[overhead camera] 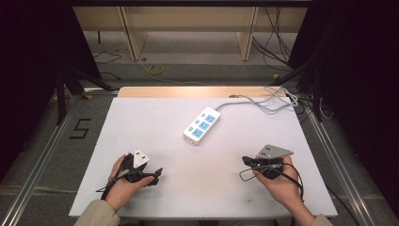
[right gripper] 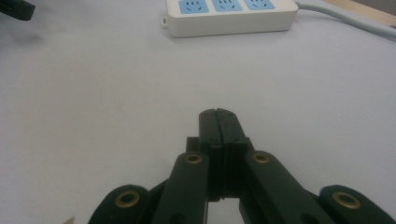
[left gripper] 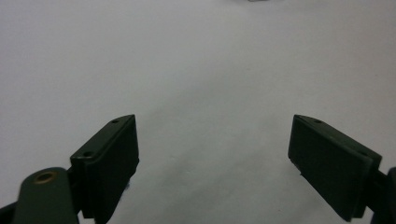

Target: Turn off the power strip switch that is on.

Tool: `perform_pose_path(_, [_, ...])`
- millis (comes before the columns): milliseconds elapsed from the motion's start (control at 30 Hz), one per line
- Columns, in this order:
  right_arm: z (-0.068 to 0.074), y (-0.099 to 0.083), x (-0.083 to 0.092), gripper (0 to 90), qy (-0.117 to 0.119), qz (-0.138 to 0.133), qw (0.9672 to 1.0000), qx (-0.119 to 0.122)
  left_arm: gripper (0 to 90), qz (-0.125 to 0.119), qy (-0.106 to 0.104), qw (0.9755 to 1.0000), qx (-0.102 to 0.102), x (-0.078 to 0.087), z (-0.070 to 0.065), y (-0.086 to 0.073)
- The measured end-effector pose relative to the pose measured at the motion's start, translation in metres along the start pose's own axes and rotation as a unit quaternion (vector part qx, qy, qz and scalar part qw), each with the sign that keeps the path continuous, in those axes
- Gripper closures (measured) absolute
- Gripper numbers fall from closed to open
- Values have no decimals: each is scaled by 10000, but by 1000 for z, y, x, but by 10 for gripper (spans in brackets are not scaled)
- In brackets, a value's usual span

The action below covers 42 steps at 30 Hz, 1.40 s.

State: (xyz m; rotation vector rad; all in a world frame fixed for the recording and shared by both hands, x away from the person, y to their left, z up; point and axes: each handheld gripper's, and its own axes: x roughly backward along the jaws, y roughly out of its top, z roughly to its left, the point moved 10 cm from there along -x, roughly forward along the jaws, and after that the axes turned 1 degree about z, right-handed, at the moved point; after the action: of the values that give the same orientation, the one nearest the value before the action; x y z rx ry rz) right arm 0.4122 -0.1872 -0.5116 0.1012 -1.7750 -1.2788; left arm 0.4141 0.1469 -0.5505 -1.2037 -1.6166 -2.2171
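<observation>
From the high view, the left gripper [overhead camera: 153,175] is held low at the table's [overhead camera: 141,122] near left, the right gripper [overhead camera: 248,162] at its near right, each gripped by a hand, well apart from one another. A white power strip [overhead camera: 202,125] with blue sockets is seen lying between and beyond them, its cable [overhead camera: 263,101] trailing off the far edge. In the left gripper view, the jaws are spread wide over bare table, nothing between them. In the right gripper view, the jaws are pressed together, empty, and the power strip [right gripper: 231,15] is seen ahead.
</observation>
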Motion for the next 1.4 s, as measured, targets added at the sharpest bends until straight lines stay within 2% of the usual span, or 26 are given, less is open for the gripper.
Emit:
perform_pose_path(233, [-4, 7, -4, 900, -40, 27, 10000, -52, 161, -18, 0, 10000, -8, 0, 0, 0])
perform_pose_path(833, [-7, 23, -22, 900, 2, 179, 9998, -4, 161, -3, 11, 10000, -33, 0, -1, 0])
perform_pose_path(1400, [-11, 37, -47, 900, 41, 326, 9995, -12, 161, 7, 22, 10000, -24, 0, -1, 0])
